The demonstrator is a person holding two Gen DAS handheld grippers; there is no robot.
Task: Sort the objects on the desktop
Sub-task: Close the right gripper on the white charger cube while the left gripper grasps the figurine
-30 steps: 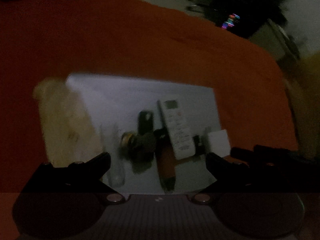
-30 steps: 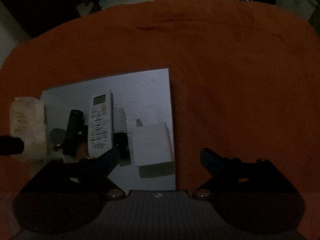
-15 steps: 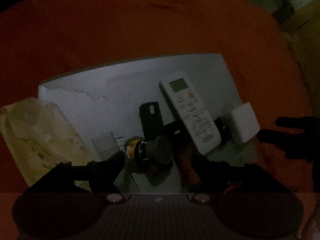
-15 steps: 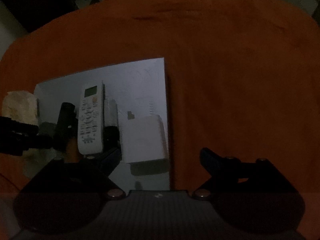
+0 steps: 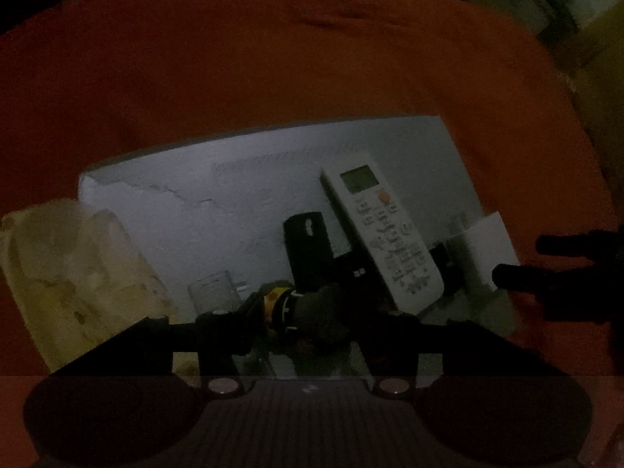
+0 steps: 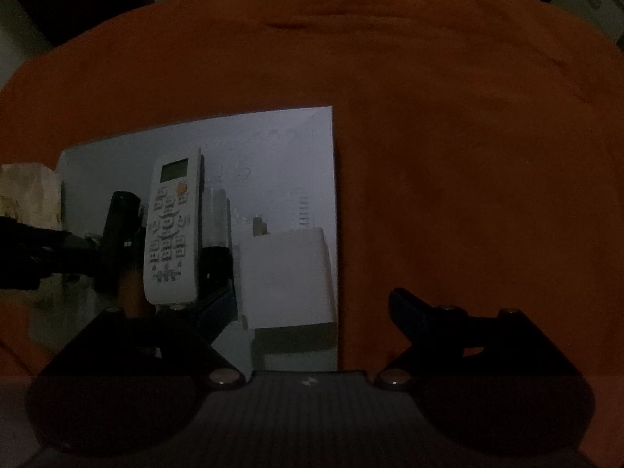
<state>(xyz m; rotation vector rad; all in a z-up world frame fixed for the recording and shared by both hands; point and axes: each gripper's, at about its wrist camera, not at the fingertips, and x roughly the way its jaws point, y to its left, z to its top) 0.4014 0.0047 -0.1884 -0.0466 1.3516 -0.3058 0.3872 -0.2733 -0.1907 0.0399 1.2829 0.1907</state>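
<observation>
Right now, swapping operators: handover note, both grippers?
Left gripper: fingers either side of the dark round-headed object at the board's near edge; whether it is gripped is unclear.
Right gripper: open, empty, over the white box.
On the white board: remote, black mouse, small glass, white box. Crumpled bag beside it.
Nothing looks sorted yet; everything is left.
</observation>
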